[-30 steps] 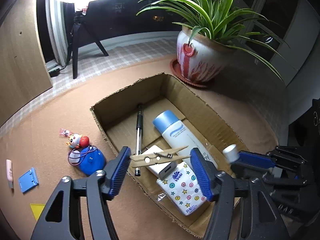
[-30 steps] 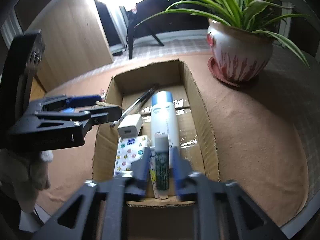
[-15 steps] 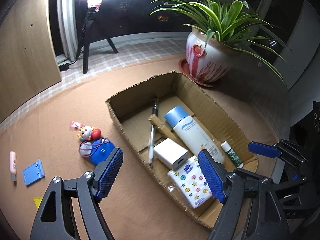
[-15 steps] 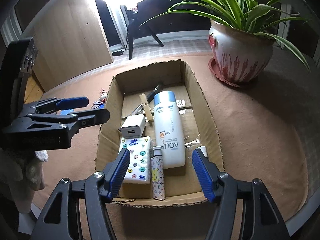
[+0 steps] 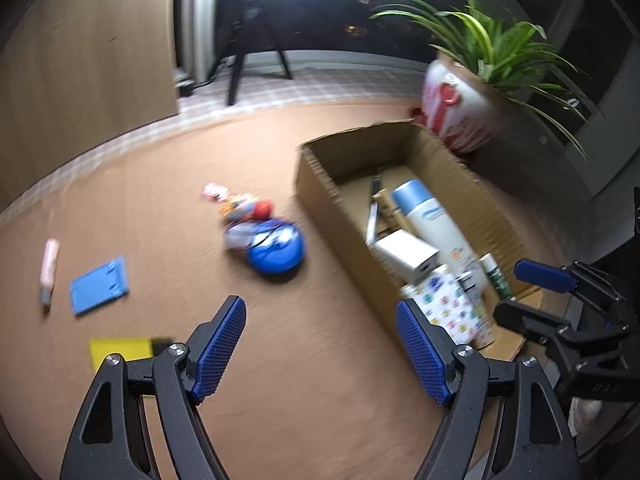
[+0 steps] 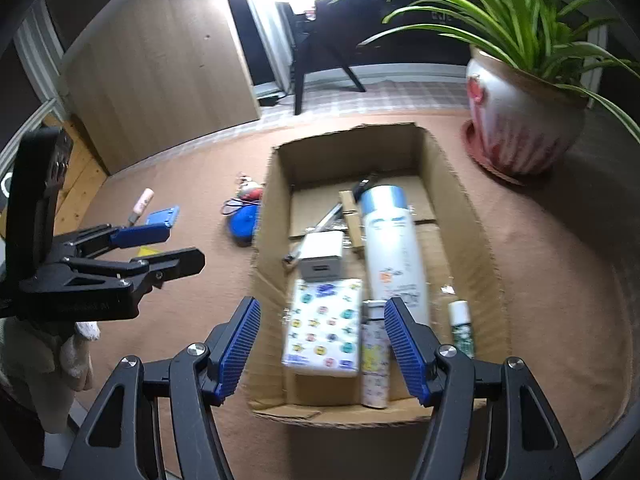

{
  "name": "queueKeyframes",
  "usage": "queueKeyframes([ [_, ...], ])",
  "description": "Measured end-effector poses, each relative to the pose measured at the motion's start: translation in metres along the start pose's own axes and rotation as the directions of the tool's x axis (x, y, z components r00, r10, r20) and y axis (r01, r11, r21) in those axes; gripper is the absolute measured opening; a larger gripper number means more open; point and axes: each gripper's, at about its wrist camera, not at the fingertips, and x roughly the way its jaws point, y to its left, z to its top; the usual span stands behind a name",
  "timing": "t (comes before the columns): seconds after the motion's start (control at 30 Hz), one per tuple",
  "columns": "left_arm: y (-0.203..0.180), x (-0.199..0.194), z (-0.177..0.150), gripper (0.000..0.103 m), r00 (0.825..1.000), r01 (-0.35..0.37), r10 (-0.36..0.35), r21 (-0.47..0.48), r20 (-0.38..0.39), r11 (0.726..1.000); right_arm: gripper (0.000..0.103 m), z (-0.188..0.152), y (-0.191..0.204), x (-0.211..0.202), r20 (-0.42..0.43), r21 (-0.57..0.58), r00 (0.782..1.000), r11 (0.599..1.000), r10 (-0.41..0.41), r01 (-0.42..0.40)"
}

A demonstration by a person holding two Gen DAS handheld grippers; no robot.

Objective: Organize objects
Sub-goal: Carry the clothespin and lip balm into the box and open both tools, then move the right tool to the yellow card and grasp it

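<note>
A cardboard box (image 6: 264,216) (image 5: 320,184) holds a white and blue bottle (image 6: 394,248), a white charger (image 6: 322,256), a patterned tissue pack (image 6: 322,328), a patterned tube (image 6: 374,360), a green tube (image 6: 460,328), a pen (image 6: 332,216) and a wooden clothespin (image 5: 386,204). My right gripper (image 6: 322,308) hangs open and empty over the box's near end. My left gripper (image 5: 320,312) is open and empty above the brown table, left of the box. Loose on the table lie a blue pouch (image 5: 276,248), a small toy (image 5: 248,206), a blue stand (image 5: 100,284), a pink tube (image 5: 50,264) and a yellow piece (image 5: 120,350).
A potted plant (image 6: 516,132) in a white and red pot stands beyond the box's far right corner. A tripod (image 6: 320,60) and a wooden panel (image 6: 160,80) stand behind the table. The round table's edge runs close in front of the box.
The left gripper let the clothespin fall into the box and swung left off the box. The right gripper opened, leaving the green tube in the box, and shifted slightly left.
</note>
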Motion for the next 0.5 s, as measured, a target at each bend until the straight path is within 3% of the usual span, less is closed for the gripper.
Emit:
queueKeyframes([
  [0.5,0.106,-0.050,-0.083,0.081,0.996,-0.092,0.089,-0.182,-0.025,0.979,0.061,0.027,0.089,0.039,-0.066,-0.169,0.989,0.976,0.131,-0.140],
])
